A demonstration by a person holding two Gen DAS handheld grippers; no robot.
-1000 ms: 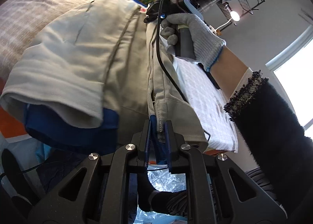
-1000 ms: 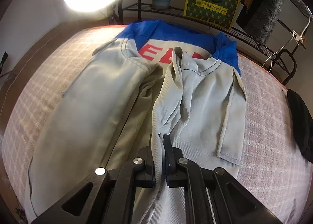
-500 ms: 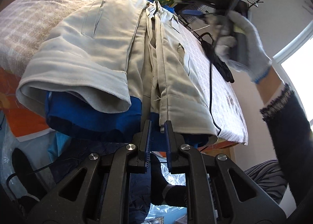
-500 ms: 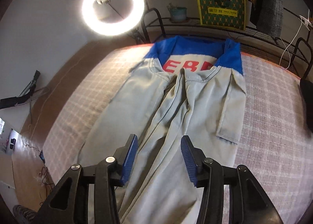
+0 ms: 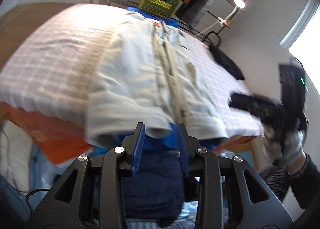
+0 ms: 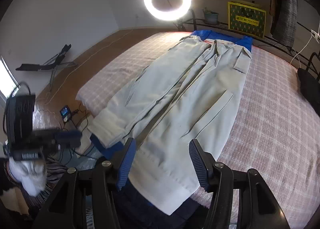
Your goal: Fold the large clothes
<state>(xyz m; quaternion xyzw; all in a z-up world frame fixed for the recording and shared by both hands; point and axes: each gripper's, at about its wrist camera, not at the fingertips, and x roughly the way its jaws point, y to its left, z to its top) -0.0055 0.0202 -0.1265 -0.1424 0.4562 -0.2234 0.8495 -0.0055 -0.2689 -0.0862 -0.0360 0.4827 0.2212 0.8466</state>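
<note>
A large grey jacket (image 6: 186,97) with a blue collar and blue hem lies lengthwise on the bed, both front halves folded to the middle; it also shows in the left wrist view (image 5: 152,81). Its hem hangs over the near bed edge. My left gripper (image 5: 161,147) is open and empty just off the hem; it also shows at the left of the right wrist view (image 6: 60,139). My right gripper (image 6: 162,163) is open and empty above the hem; it also shows blurred at the right of the left wrist view (image 5: 260,105).
The bed (image 6: 280,119) has a pink checked cover. A black item (image 6: 308,87) lies at its right edge. A ring light (image 6: 167,0), a metal rack and a yellow-green box (image 6: 247,19) stand behind. A folded stand (image 6: 46,65) and cables lie on the floor to the left.
Both grippers have let go of the jacket and opened. They have drawn back from it toward the near bed edge, and the jacket now lies flat.
</note>
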